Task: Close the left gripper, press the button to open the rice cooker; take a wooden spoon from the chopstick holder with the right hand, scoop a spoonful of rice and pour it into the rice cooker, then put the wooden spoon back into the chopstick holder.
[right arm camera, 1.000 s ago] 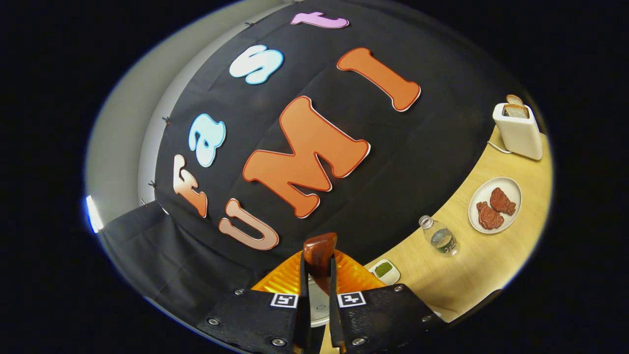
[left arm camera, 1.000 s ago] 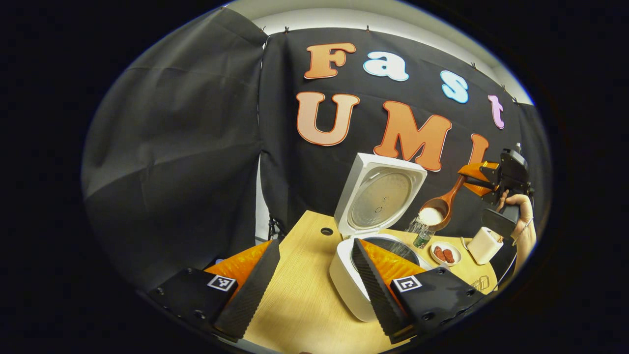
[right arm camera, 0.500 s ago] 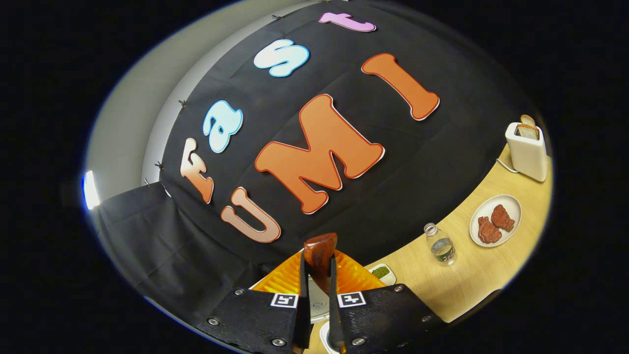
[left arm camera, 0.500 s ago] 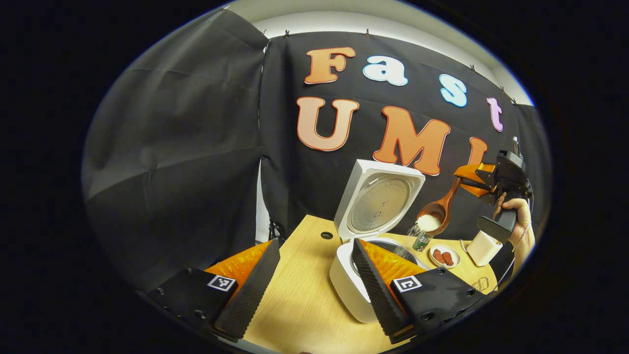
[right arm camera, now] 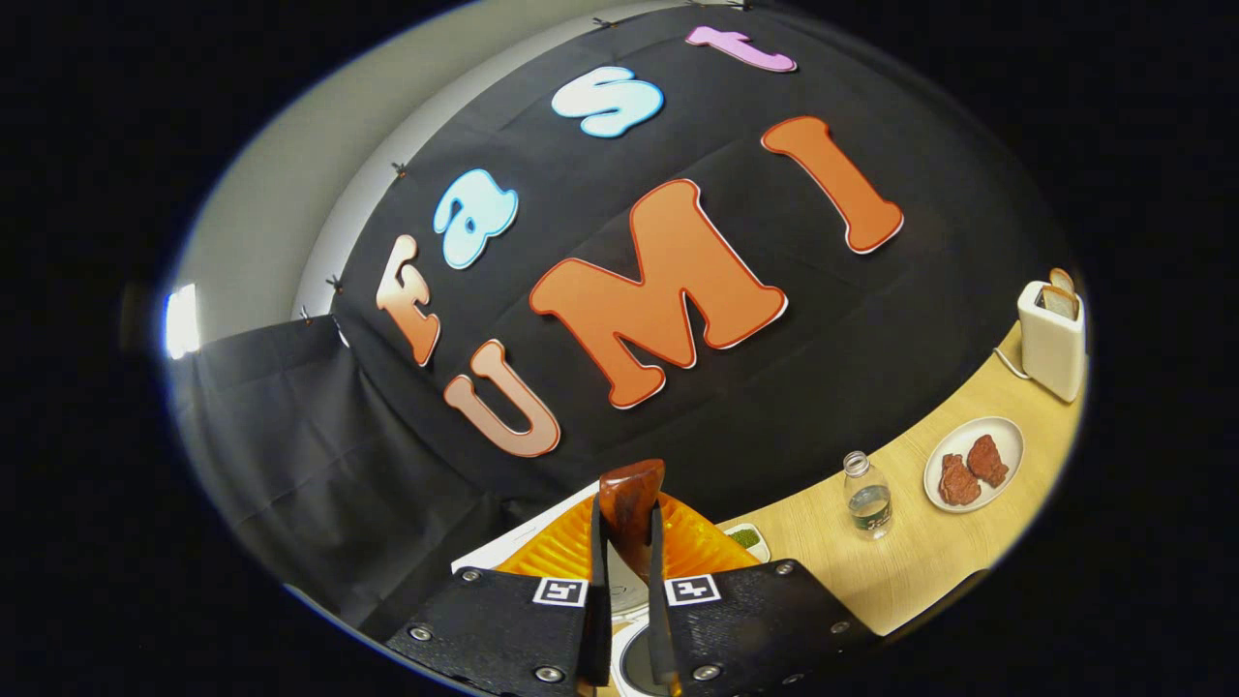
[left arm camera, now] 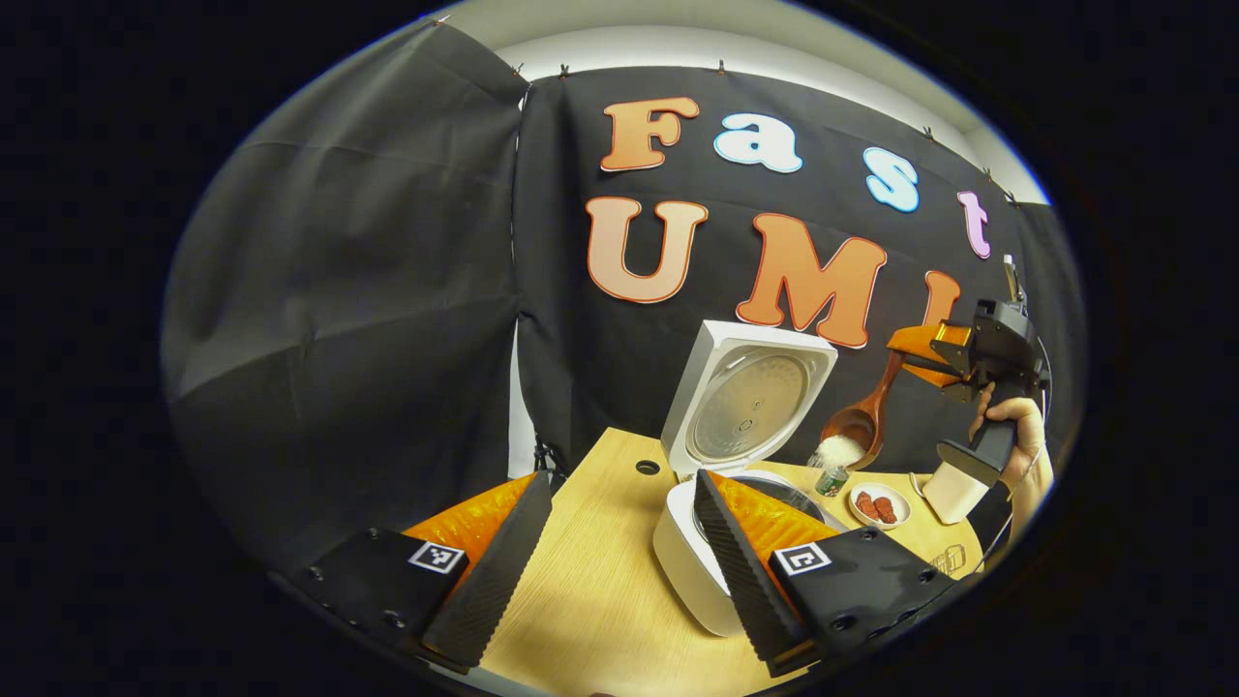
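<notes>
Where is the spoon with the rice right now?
In the left gripper view the wooden spoon hangs at the right, held up by the right tool, just above the open rice cooker and beside its lid.

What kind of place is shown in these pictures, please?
Probably a staged kitchen set inside a recording booth, not a real home: a wooden table backed by black cloth, with an open rice cooker, a toaster and a plate of food.

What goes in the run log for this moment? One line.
phase: pouring rice | right gripper: shut on wooden spoon, tilted above rice cooker | lid: open | left gripper: open, idle
</notes>
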`<control>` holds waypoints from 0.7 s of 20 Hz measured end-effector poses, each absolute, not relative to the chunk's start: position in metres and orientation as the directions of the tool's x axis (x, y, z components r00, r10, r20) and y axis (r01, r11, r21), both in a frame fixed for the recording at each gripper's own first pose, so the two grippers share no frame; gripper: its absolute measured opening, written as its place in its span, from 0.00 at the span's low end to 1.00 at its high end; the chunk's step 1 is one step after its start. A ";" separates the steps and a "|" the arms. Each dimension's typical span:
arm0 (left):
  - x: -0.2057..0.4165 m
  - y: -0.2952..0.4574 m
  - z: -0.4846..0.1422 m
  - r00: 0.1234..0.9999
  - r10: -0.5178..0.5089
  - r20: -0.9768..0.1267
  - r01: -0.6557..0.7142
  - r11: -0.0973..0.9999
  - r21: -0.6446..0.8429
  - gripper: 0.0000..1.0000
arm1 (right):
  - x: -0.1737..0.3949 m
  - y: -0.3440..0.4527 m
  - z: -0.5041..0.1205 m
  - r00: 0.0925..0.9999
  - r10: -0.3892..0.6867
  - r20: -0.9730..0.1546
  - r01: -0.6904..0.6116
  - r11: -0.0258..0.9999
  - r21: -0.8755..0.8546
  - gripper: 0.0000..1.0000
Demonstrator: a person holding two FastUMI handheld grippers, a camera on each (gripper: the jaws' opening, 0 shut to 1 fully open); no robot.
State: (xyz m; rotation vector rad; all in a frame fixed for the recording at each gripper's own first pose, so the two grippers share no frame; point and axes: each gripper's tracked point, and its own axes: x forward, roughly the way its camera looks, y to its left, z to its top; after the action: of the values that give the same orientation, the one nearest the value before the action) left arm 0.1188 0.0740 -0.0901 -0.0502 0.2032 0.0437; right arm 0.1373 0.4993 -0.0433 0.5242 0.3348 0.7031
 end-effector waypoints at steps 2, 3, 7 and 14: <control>0.117 0.075 -0.091 0.978 0.042 -0.203 -0.051 0.998 -0.041 1.00 | 0.129 0.506 -0.043 0.705 0.701 -0.108 -0.555 0.640 0.531 0.15; 0.115 0.076 -0.092 0.978 0.043 -0.203 -0.052 0.998 -0.040 1.00 | 0.128 0.507 -0.042 0.704 0.702 -0.105 -0.569 0.646 0.509 0.15; 0.113 0.077 -0.091 0.978 0.045 -0.203 -0.054 0.998 -0.041 1.00 | 0.121 0.513 -0.044 0.700 0.707 -0.106 -0.614 0.670 0.416 0.15; 0.109 0.082 -0.092 0.978 0.056 -0.202 -0.067 0.997 -0.049 1.00 | 0.097 0.529 -0.043 0.666 0.740 -0.097 -0.713 0.669 0.209 0.15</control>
State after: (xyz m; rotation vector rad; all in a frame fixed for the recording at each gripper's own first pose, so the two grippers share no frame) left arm 0.1092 0.0817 -0.0919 -0.0554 0.2021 0.0616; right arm 0.0973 0.5293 -0.0433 0.1583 0.1796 0.8234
